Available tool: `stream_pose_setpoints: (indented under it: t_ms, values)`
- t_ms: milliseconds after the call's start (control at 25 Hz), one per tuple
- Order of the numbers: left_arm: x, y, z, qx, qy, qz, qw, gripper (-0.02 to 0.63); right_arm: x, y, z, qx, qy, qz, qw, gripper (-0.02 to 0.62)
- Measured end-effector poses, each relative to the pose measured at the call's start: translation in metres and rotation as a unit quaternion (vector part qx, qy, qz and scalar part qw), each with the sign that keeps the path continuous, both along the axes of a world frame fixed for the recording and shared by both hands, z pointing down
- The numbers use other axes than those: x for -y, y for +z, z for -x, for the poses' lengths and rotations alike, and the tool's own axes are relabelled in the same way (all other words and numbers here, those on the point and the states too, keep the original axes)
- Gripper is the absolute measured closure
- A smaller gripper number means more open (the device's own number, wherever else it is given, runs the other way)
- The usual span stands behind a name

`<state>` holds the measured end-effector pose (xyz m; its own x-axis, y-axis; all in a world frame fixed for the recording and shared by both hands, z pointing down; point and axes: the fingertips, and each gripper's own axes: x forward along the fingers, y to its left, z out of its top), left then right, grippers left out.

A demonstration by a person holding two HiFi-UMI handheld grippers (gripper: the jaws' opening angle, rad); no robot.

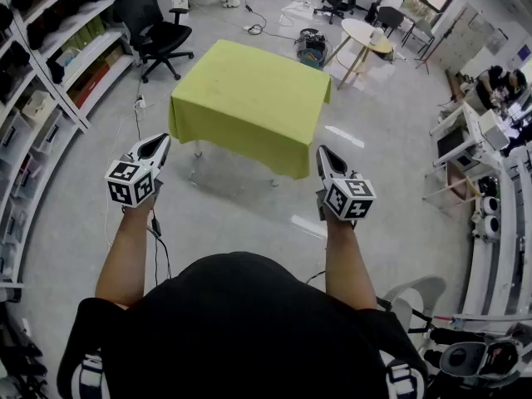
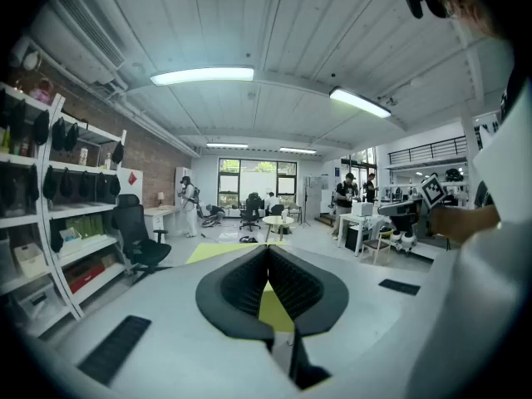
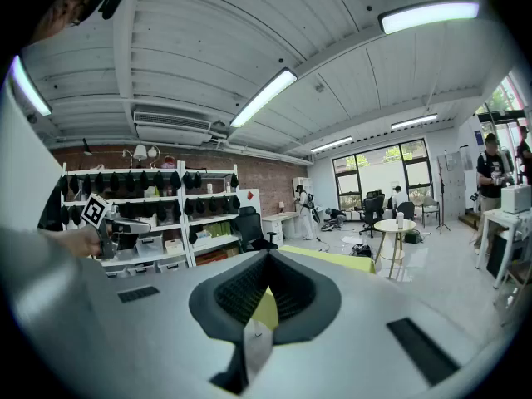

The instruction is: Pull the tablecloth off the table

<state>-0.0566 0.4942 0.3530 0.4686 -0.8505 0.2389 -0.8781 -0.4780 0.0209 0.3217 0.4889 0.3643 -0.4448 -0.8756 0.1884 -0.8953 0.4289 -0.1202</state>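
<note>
A yellow-green tablecloth (image 1: 249, 102) covers a small table in the middle of the floor, hanging down over its near edge. My left gripper (image 1: 160, 145) is in the air short of the cloth's near left corner, shut and empty. My right gripper (image 1: 322, 153) hovers just off the near right corner, also shut with nothing in it. In the left gripper view the closed jaws (image 2: 268, 254) point at the tablecloth (image 2: 214, 252) ahead. The right gripper view shows its closed jaws (image 3: 268, 263) with the tablecloth (image 3: 337, 260) beyond them.
A black office chair (image 1: 156, 27) stands left of the table beside tall shelves (image 1: 50, 65). A small round table (image 1: 366, 36) and a bin (image 1: 312, 48) stand behind the cloth. White desks with equipment (image 1: 478, 144) line the right side. Cables (image 1: 253, 28) lie on the floor.
</note>
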Motion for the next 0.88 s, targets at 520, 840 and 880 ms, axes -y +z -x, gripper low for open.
stream_pose_setpoints:
  t_ms: [520, 840, 880]
  values:
    - [0.017, 0.009, -0.057, -0.011, -0.009, 0.000, 0.9999, 0.584, 0.023, 0.011, -0.050, 0.007, -0.008, -0.005, 1.000, 0.575]
    - [0.031, 0.021, -0.045, -0.009, -0.020, 0.015, 0.9996, 0.584, 0.046, 0.026, -0.050, 0.029, -0.008, 0.011, 0.999, 0.575]
    - [0.036, 0.023, -0.038, -0.011, -0.021, 0.016, 0.9996, 0.584, 0.051, 0.028, -0.044, 0.029, -0.008, 0.012, 0.999, 0.575]
